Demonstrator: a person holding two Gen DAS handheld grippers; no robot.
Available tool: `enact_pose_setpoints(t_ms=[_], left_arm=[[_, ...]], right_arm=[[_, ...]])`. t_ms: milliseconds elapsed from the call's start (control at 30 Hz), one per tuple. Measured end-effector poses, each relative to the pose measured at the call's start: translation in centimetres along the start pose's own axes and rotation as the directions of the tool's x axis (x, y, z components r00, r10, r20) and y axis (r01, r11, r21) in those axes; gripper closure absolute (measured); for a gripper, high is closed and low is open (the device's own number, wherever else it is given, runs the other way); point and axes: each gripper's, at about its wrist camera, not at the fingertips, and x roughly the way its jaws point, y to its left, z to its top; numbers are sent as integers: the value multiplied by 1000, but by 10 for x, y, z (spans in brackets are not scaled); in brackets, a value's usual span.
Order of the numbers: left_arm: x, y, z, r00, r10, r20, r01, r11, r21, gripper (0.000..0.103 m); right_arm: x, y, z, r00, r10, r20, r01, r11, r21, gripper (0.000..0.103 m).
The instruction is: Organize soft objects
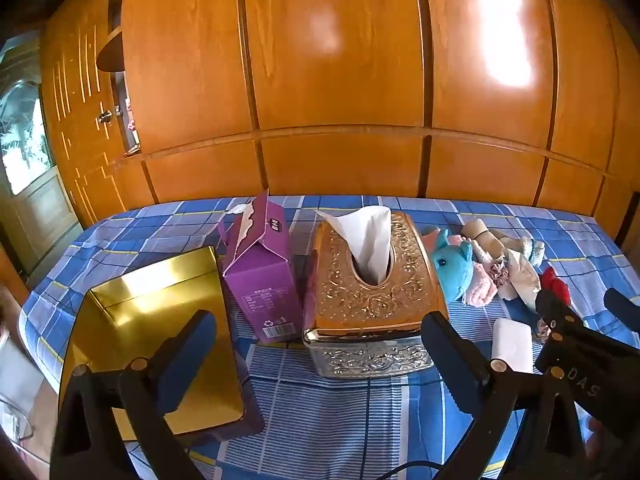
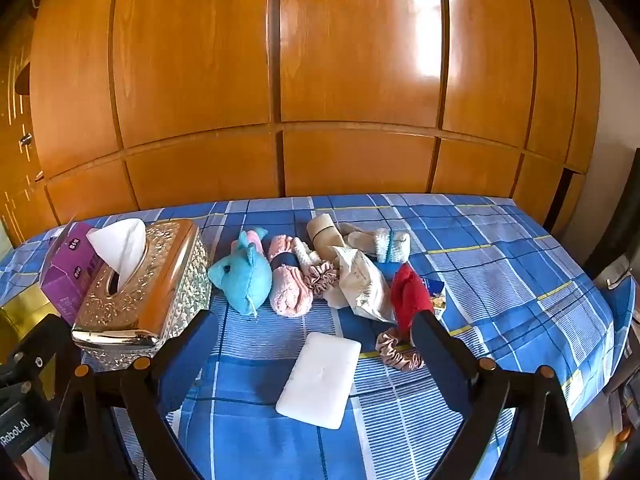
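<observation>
Both my claws, left gripper [image 1: 320,352] and right gripper [image 2: 316,356], hang spread and empty. Nothing sorted yet: soft toy [image 2: 242,276] and scrunchie [image 2: 400,354] lie right of the tissue box [image 2: 144,292]. Next, I'd say, lower onto the white pad [image 2: 320,380], near.

Blue plaid bed [image 2: 500,264]: tissue box [image 2: 144,292], plush toy [image 2: 244,276], white sponge [image 2: 320,380], scrunchie [image 2: 400,354].
</observation>
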Motion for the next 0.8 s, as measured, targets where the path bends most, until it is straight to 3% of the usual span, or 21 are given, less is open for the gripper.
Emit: enact_pose_setpoints(t_ms=[800], left_arm=[[-2, 4, -2, 1000, 2, -5, -2, 1000, -2, 0]], right_arm=[[-2, 3, 1, 1000, 0, -4, 0, 1000, -15, 4]])
